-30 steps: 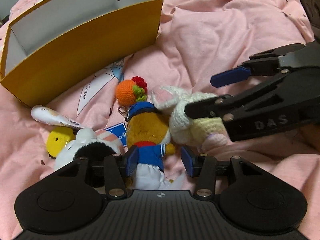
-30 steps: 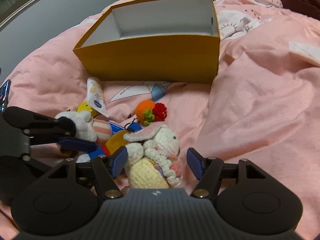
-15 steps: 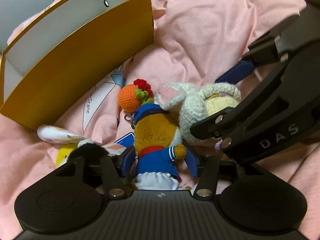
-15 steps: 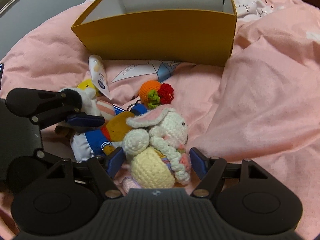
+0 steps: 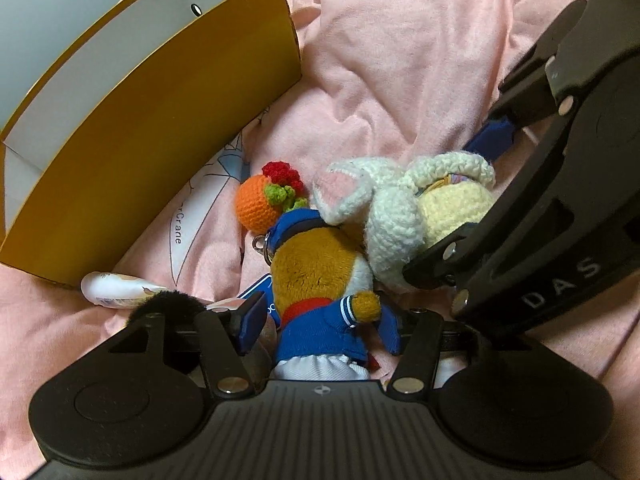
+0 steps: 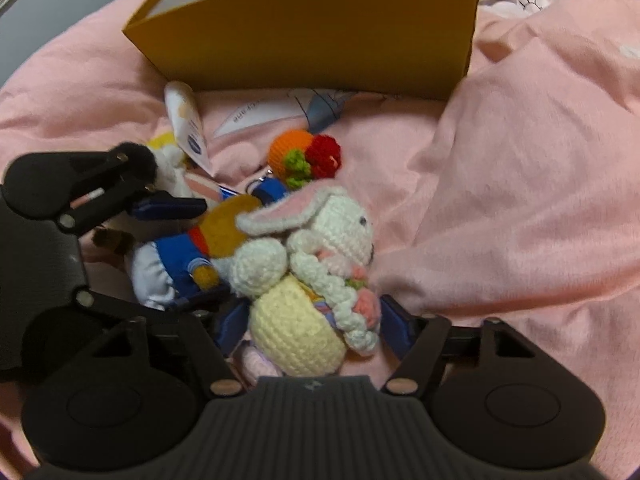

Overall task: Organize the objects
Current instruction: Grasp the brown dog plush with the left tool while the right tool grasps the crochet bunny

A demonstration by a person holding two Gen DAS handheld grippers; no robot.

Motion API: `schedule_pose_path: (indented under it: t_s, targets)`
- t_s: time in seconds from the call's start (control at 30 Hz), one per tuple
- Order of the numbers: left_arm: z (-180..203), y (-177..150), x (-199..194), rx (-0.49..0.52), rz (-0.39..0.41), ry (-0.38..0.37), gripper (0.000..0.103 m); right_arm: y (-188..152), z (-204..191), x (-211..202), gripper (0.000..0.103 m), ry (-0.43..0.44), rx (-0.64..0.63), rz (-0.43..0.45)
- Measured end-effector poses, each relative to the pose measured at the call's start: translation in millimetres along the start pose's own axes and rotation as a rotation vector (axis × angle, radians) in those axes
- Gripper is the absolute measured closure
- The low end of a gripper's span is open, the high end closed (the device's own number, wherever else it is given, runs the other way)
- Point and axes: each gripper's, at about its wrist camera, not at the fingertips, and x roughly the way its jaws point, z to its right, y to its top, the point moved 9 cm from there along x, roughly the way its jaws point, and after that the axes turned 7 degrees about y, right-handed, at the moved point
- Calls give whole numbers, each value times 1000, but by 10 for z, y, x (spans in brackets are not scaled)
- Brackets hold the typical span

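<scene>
1. The left gripper (image 5: pixel 320 326) has sunk over the sailor-suited plush (image 5: pixel 320 280). Its jaws have spread over the last second and now straddle the blue jacket, pads beside the cloth and seemingly not yet pressing.
2. The right gripper (image 6: pixel 314 326) has likewise lowered around the crocheted rabbit (image 6: pixel 316 276). Its jaws have narrowed slightly but stand apart with the yellow body between them.
3. Both toys lie touching on the pink bedsheet (image 6: pixel 520 200), beside a crocheted orange charm (image 5: pixel 260 200).
4. The yellow box (image 6: pixel 312 36) sits empty beyond, so both grasps look imminent.
</scene>
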Motion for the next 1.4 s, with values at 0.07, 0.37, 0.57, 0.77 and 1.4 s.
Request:
schedule_pose_path:
  t_s: [0.07,0.37,0.57,0.77,1.4]
  targets:
    - [-1,0,-16,-5,8,-6,48,-2,-7,-29,38,4,1,13]
    - [-158,-36,-105,-126,17,-64,54,117,-39,-324,42,-43,-22,108]
    - [-176,-80,-105,-136,-11,-70,51,106,58,-260,40,-101,-60,78]
    - [-81,-114,-74,-55,-28,-30,39,25,71,-117,37,-105,-76,34]
    - [-317,-84,-224,-266,25,-88,62,230,-78,-203,29,-49,-67,71]
